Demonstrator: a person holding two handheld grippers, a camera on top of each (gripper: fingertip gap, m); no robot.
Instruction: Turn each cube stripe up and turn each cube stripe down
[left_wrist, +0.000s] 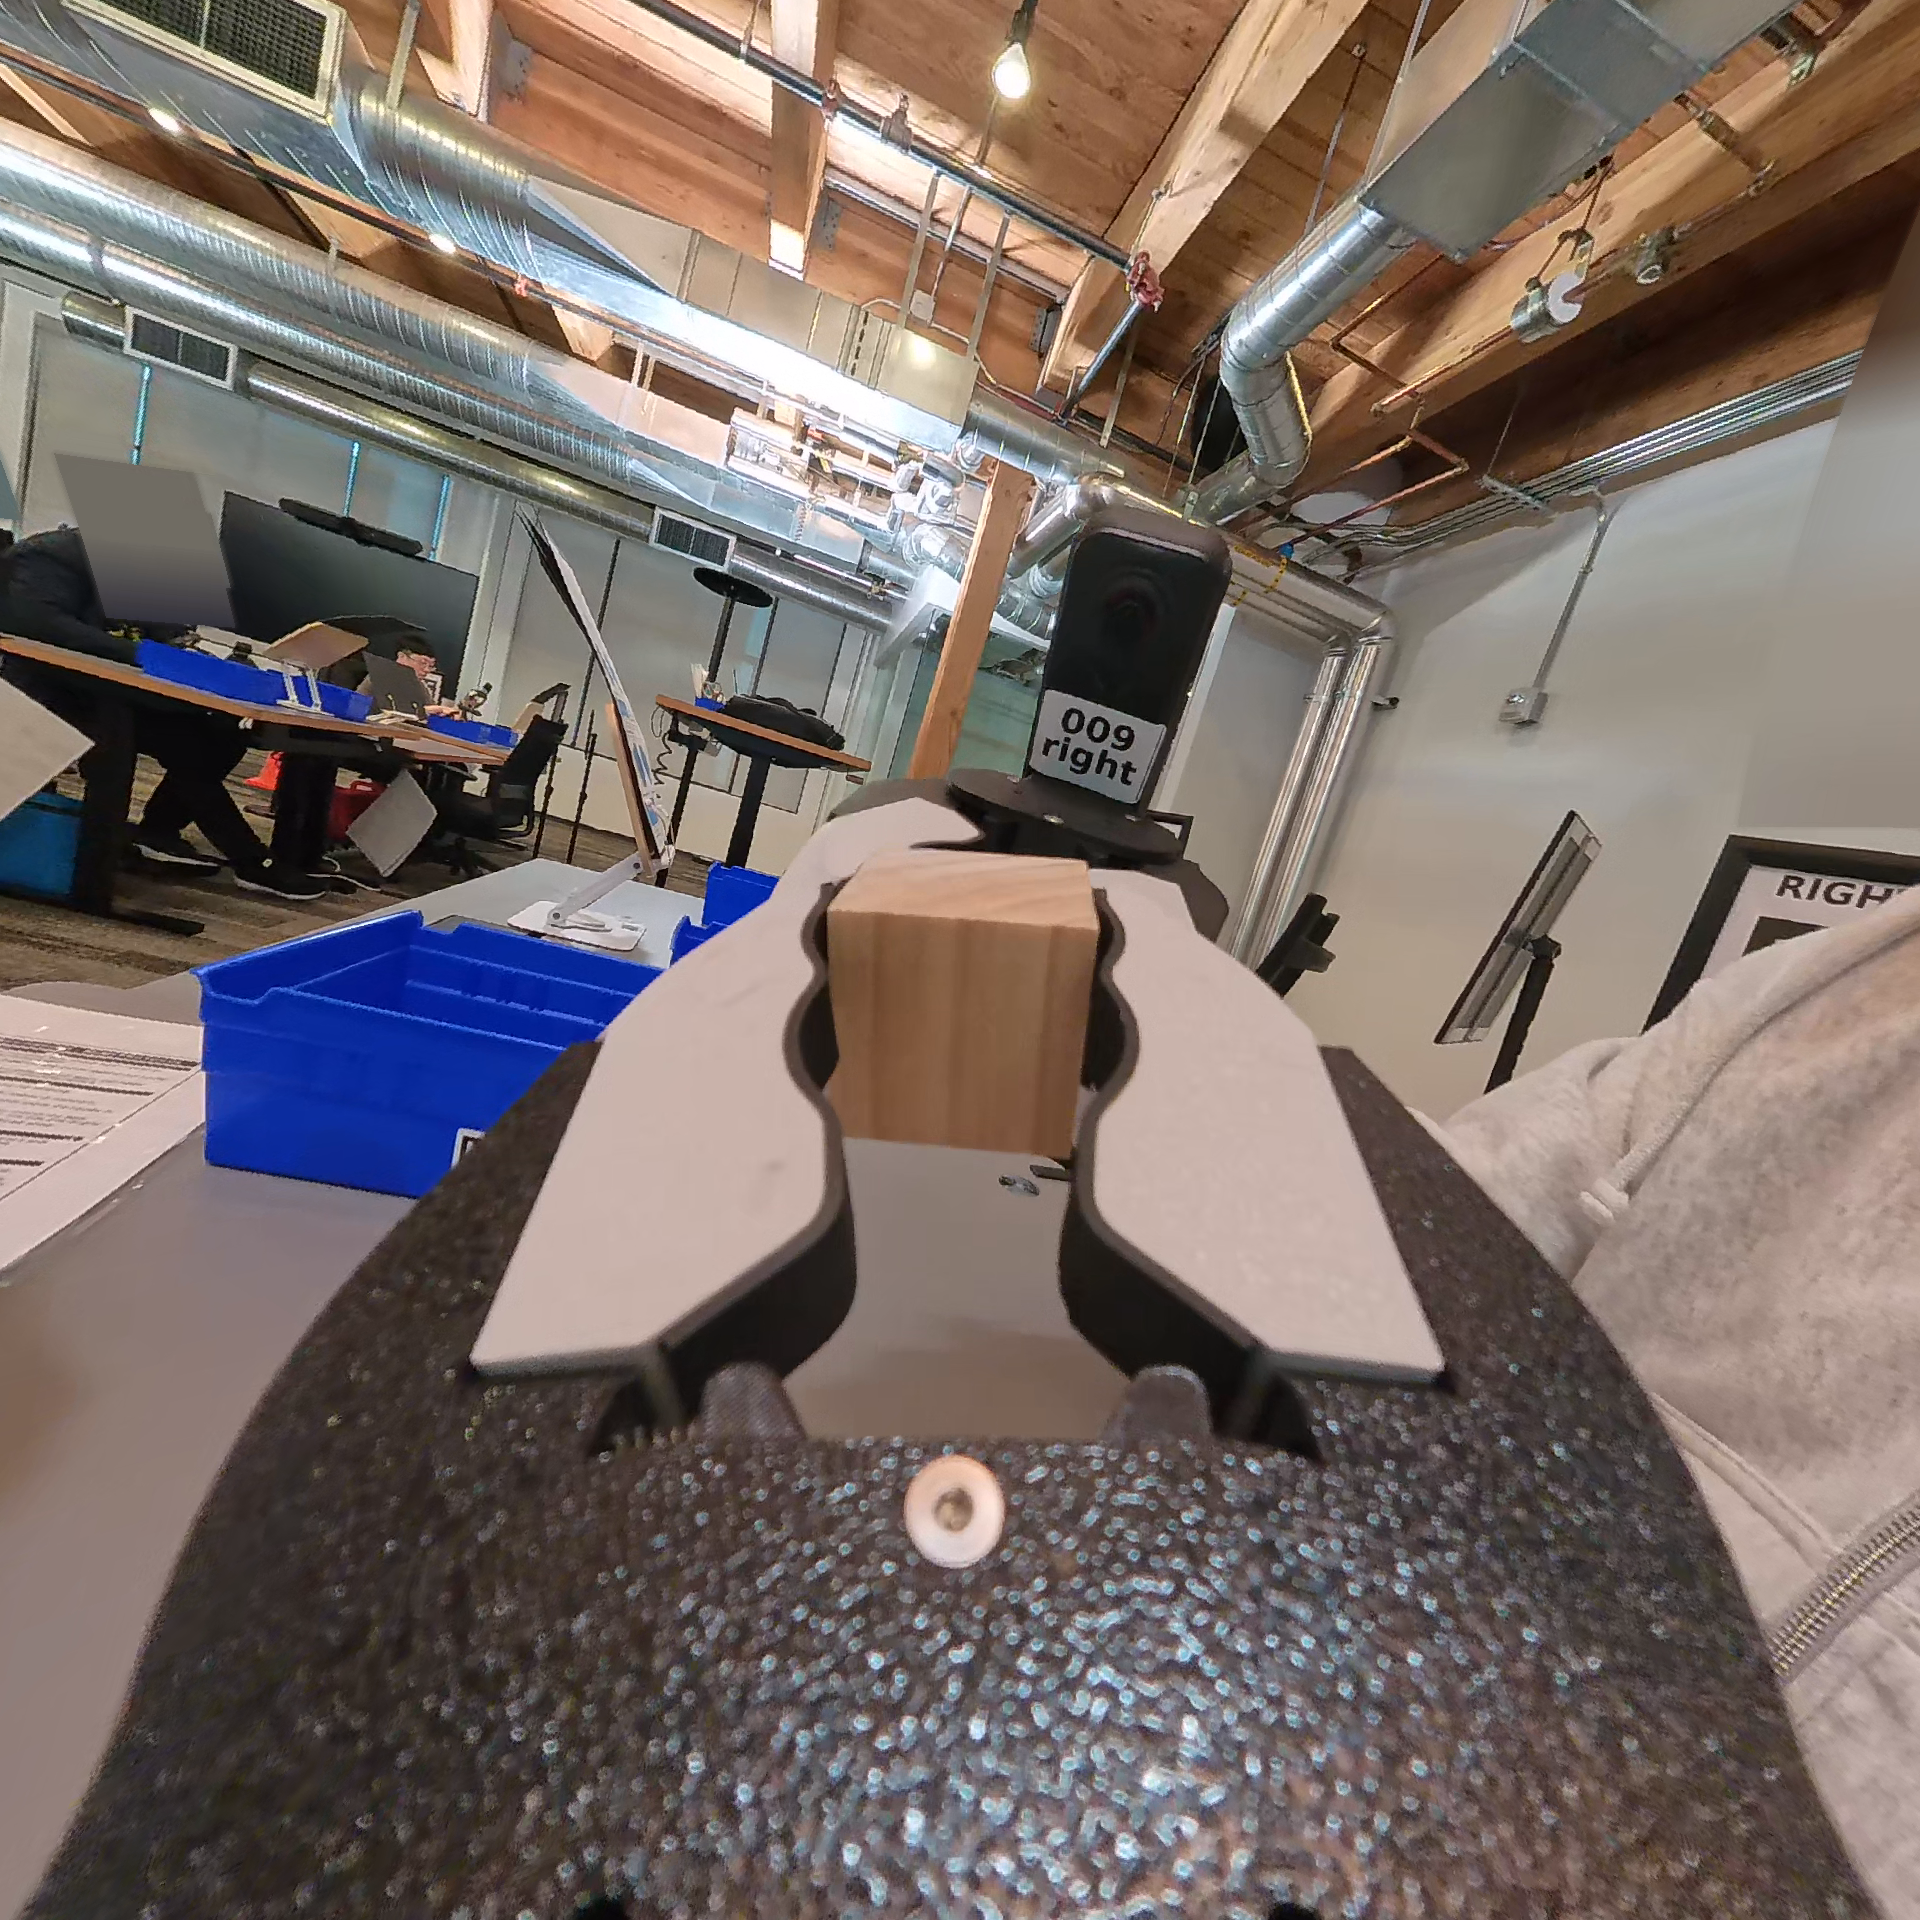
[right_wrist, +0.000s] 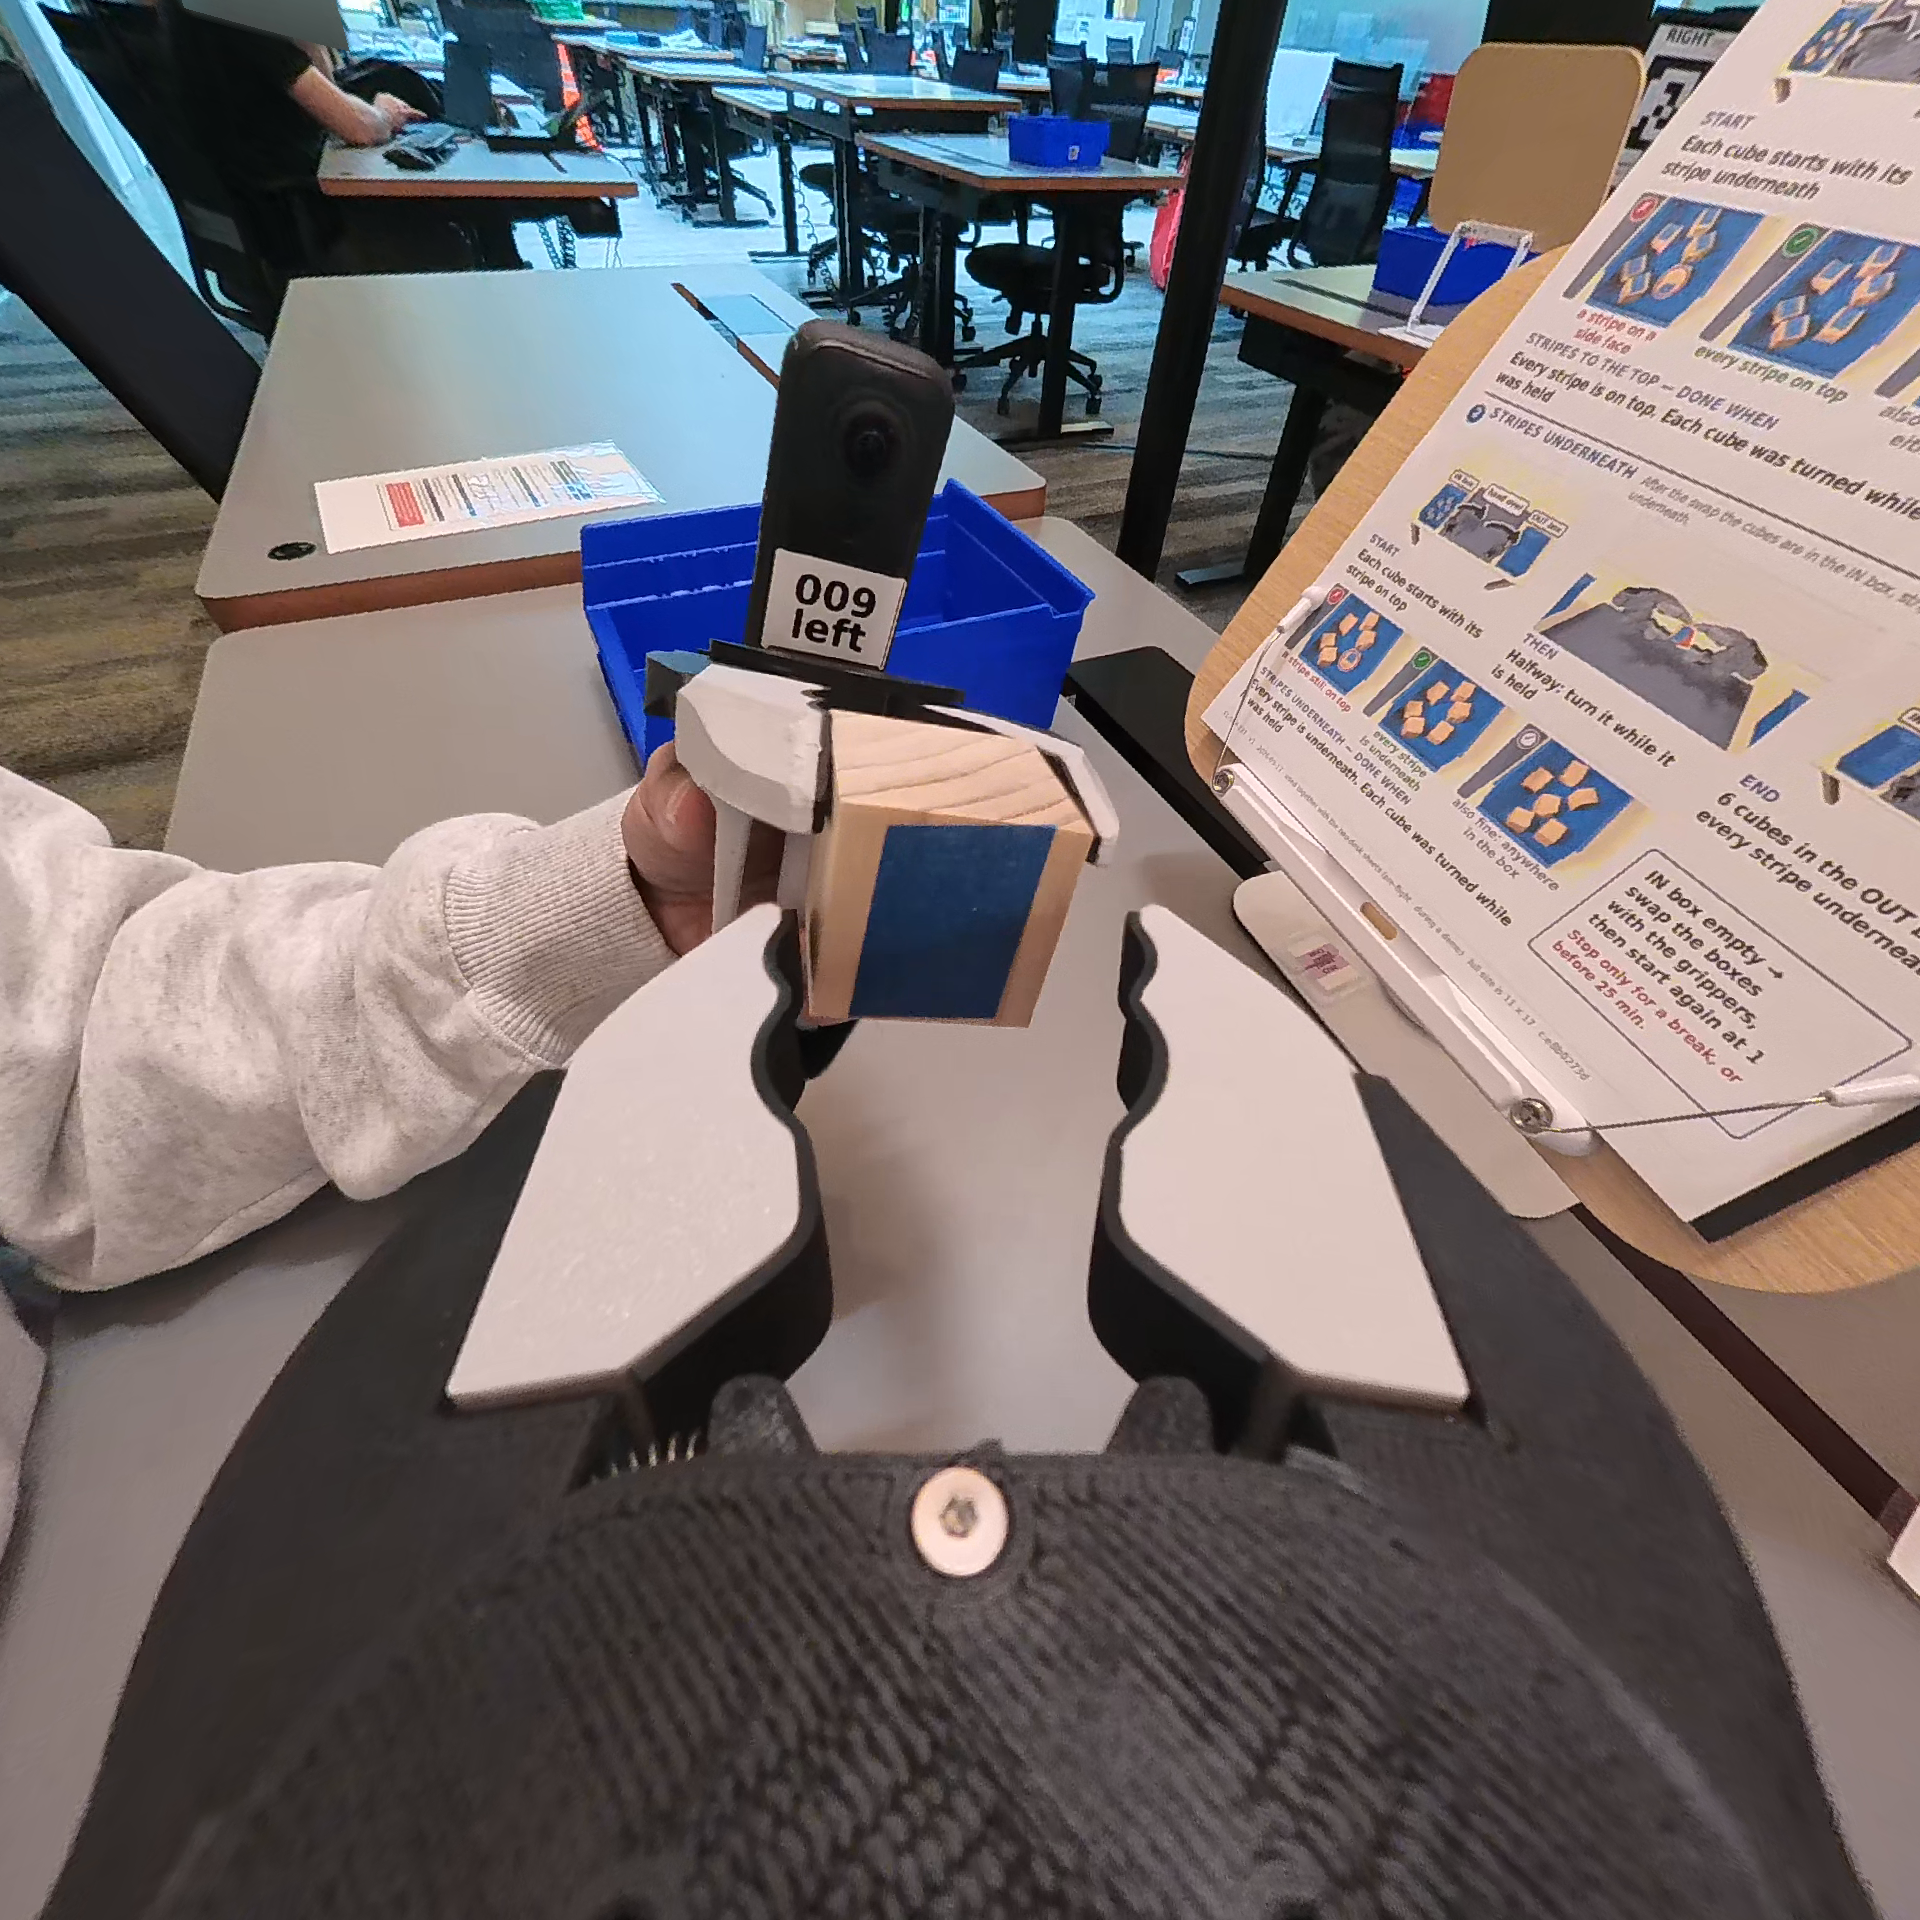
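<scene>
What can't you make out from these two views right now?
- Left wrist view: the cube shows only plain wood; its stripe faces away.
- Right wrist view: the blue bin floor is hidden by the left gripper and its camera.
- Either view: the cube's underside.

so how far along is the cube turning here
Finished cubes: cannot tell, the blue bin's inside is hidden. In hand: the left gripper clamps one wooden cube above the table, blue stripe facing sideways toward the open right gripper. Left: regrasp, turn, set down.
</scene>
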